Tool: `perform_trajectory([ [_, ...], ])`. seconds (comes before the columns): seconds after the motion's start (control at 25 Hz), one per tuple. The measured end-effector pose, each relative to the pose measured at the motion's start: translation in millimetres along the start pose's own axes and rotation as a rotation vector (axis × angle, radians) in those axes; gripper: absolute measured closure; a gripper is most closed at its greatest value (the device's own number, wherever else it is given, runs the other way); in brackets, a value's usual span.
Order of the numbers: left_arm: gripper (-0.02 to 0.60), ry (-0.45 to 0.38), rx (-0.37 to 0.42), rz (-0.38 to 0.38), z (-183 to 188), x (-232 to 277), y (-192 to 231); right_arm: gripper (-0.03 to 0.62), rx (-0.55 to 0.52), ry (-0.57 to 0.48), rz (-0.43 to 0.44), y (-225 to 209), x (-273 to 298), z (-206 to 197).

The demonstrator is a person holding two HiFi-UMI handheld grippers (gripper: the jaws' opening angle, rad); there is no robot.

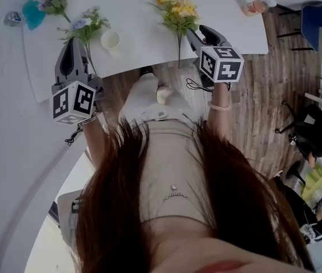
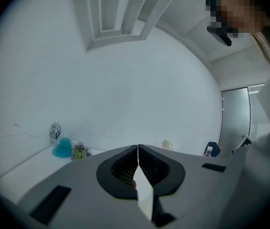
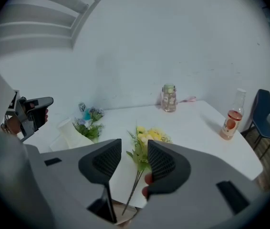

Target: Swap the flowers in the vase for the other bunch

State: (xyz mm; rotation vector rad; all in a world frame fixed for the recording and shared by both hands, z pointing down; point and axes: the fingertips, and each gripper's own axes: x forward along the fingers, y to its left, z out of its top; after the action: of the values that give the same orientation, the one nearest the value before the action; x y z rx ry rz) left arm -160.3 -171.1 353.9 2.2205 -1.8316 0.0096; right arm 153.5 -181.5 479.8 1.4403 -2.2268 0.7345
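White worktop (image 1: pixel 223 4). Left gripper (image 2: pixel 138 147) has its fingers clenched on nothing. Right gripper (image 3: pixel 134 151) has its fingers released, with the yellow bunch's (image 1: pixel 178 11) stem loose between them. That bunch lies at the near edge, stem overhanging. The purple bunch (image 1: pixel 87 24) is just beside the vase (image 1: pixel 111 40).

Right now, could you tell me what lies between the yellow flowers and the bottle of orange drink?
Nothing: only bare white table separates the yellow flowers from the bottle, as the right gripper view shows.
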Motion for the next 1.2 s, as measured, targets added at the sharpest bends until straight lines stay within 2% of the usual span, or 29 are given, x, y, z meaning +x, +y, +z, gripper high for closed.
perform_trajectory([
  [0.48, 0.574, 0.065, -0.017, 0.010, -8, 34, 30, 0.344, 0.101, 0.148, -0.047, -17, 49, -23],
  [1.2, 0.574, 0.139, -0.022, 0.048, -18, 69, 56, 0.303, 0.080, 0.378, -0.119, -38, 101, -60],
])
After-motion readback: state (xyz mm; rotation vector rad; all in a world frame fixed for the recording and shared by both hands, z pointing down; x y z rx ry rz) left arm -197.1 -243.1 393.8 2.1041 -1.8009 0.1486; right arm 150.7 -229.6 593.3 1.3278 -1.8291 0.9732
